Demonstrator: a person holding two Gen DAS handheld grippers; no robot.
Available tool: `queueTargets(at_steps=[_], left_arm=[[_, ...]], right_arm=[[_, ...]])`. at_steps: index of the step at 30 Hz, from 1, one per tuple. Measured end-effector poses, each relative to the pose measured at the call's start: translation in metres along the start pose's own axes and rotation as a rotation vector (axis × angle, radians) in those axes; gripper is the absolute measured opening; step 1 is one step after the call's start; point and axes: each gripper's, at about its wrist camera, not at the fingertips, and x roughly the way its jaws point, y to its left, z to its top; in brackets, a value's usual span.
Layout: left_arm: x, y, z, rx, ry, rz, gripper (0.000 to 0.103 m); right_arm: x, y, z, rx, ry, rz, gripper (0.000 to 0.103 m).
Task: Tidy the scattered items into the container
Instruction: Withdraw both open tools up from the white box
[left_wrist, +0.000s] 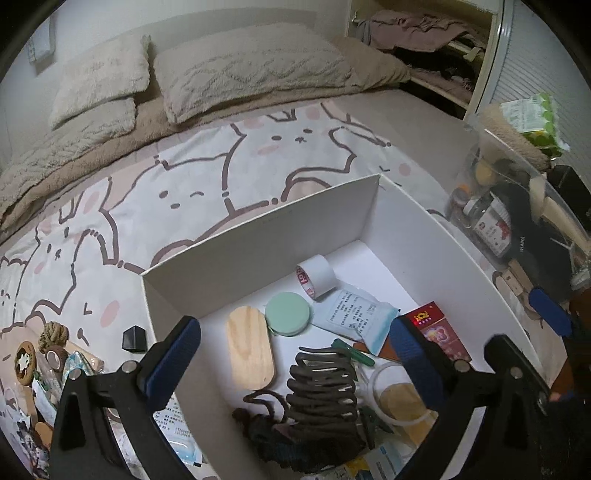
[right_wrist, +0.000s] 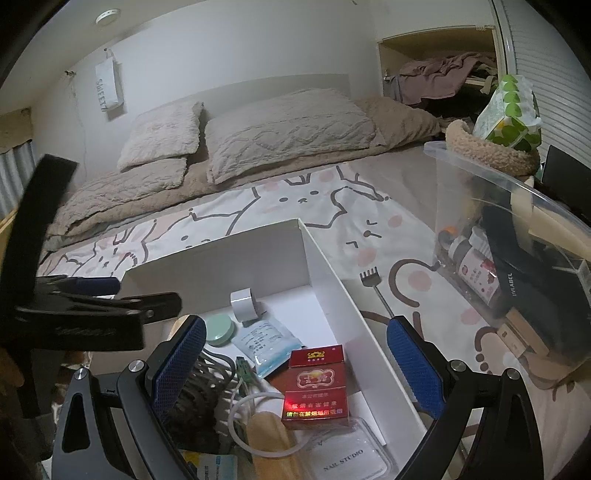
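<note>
A white open box (left_wrist: 266, 229) (right_wrist: 325, 258) stands on the bed. It holds a tape roll (left_wrist: 316, 275), a green round tin (left_wrist: 288, 314), a wooden oval (left_wrist: 249, 352), a dark claw hair clip (left_wrist: 321, 395), a mask packet (left_wrist: 356, 317) and a red cigarette pack (right_wrist: 316, 386). My left gripper (left_wrist: 295, 350) is open and empty above the box. My right gripper (right_wrist: 295, 358) is open and empty over the box's right part. Scattered items (left_wrist: 40, 362) lie on the bed left of the box, with a small black block (left_wrist: 135, 338) beside it.
A clear plastic bin (right_wrist: 517, 240) full of bottles and bags stands right of the box. A small metal back-scratcher (right_wrist: 376, 291) lies between them. Pillows (left_wrist: 251, 70) lie at the bed's far end, and an open closet (right_wrist: 439, 77) stands beyond.
</note>
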Motion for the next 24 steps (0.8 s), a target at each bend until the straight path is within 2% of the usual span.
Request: queueTargets(at_steps=[4,16,24], left_arm=[[-0.008,-0.001,-0.005,0.012,-0.021,-0.002,0.103],[-0.039,0.002,-0.02,0.038,-0.126,0.032,0.103],[-0.052,0.009,-0.028,0.034,-0.142,0.038,0.103]], right_arm=[[-0.002,-0.002,0.0,0.003,-0.009,-0.018,0.103],[-0.007,0.004,0.002,-0.023,-0.026,-0.056,0.103],[-0.009,0.008,0.002,-0.038,-0.031,-0.069,0.103]])
